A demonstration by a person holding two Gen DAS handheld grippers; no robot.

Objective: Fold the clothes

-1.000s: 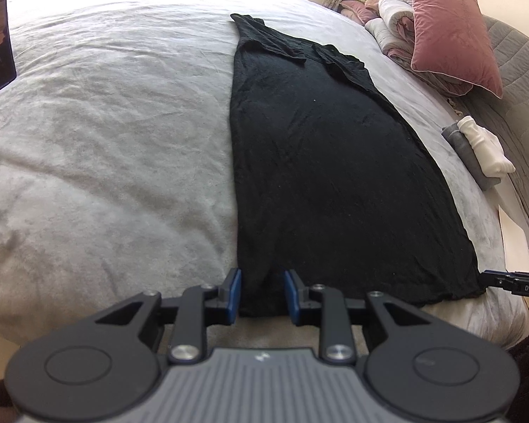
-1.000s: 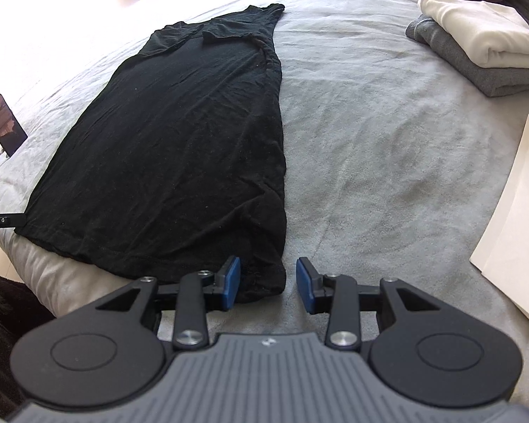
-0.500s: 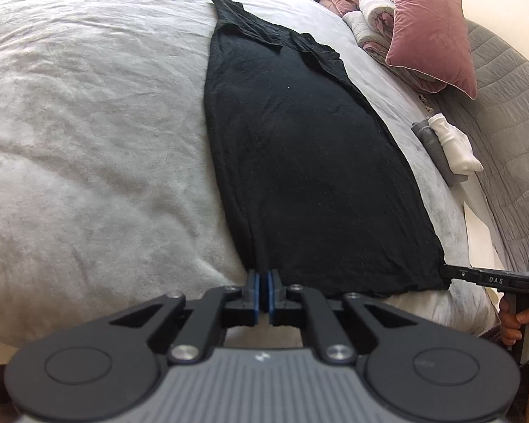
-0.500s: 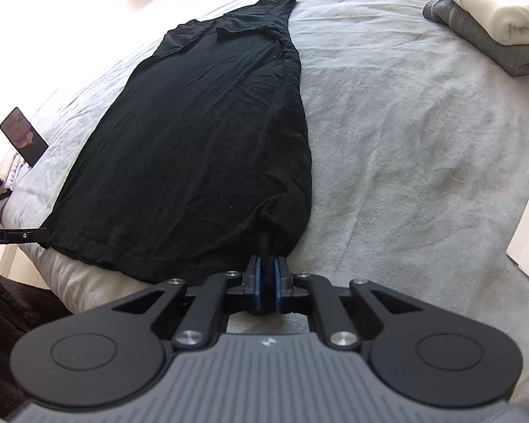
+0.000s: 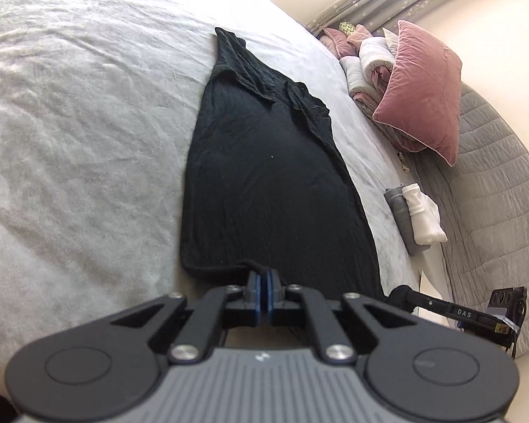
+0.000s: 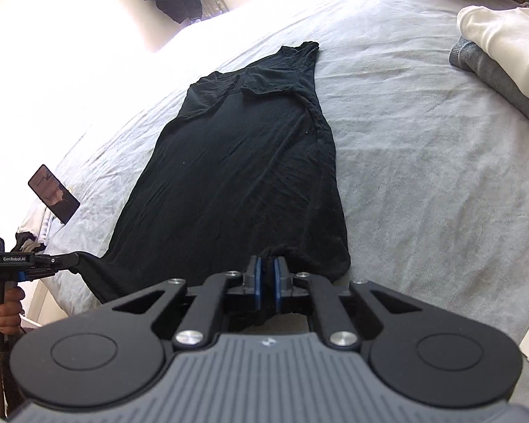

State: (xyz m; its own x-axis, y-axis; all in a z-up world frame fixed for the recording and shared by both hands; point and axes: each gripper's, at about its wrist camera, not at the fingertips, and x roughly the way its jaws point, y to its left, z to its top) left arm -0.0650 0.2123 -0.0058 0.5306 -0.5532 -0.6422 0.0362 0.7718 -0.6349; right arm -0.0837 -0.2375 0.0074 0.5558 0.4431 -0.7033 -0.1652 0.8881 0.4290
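A long black dress [image 5: 264,183] lies flat on the grey bed, straps at the far end; it also shows in the right wrist view [image 6: 236,169]. My left gripper [image 5: 263,278] is shut on the dress's hem at its left corner and lifts it off the bed. My right gripper [image 6: 267,264] is shut on the hem at the right corner, cloth bunched between the blue pads. The right gripper's tip shows in the left wrist view [image 5: 398,292], and the left gripper's tip in the right wrist view [image 6: 70,259].
A folded white and grey stack [image 5: 414,216] sits on the bed to the right, also in the right wrist view [image 6: 500,67]. Pink pillows [image 5: 423,88] lie at the headboard end. A phone [image 6: 53,199] stands at the bed's left edge.
Both grippers closed on the hem corners, then lifted and carried the hem forward over the dress. The hem now hangs raised between them.
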